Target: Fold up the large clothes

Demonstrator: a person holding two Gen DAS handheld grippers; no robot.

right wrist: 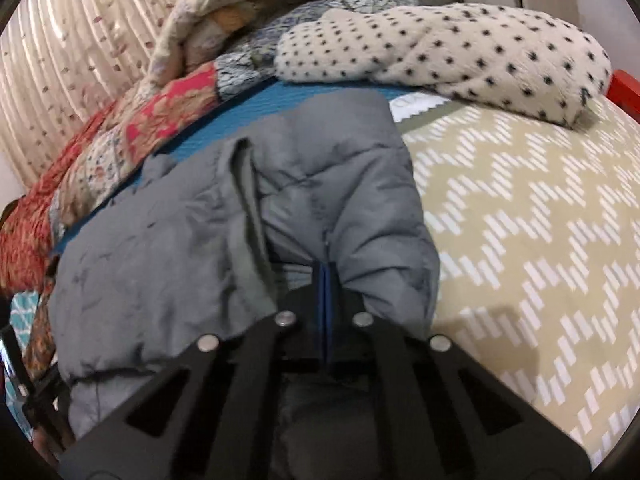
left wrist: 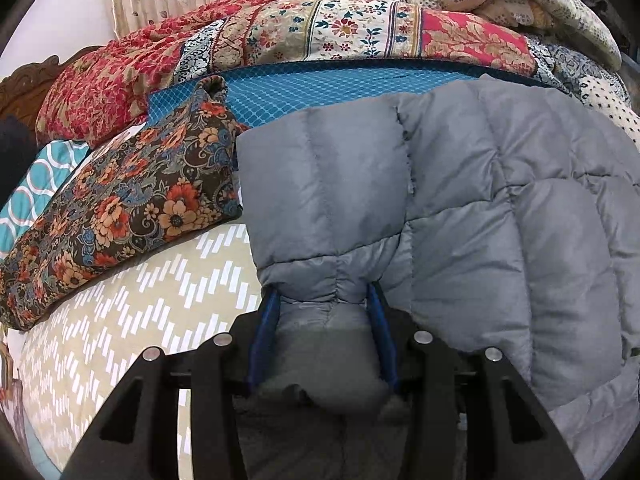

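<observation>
Pinching a gathered cuff of the grey puffer jacket (left wrist: 460, 200), the left tongs (left wrist: 324, 300) have their blue fingers (left wrist: 266, 320) on either side of the bunched cloth. The right tongs (right wrist: 327, 276) are pressed together on a fold at the jacket's other edge, blue pads meeting. The jacket is quilted in puffy panels, matte grey, creased and partly doubled over, and lies on a bed (right wrist: 520, 220) with a beige-and-white zigzag cover. Beside it to the left rests a dark floral pillow (left wrist: 120, 208). Beyond lie a blue patterned sheet (left wrist: 320, 88), a red patchwork quilt (left wrist: 280, 32) and a dotted blanket (right wrist: 440, 48).
</observation>
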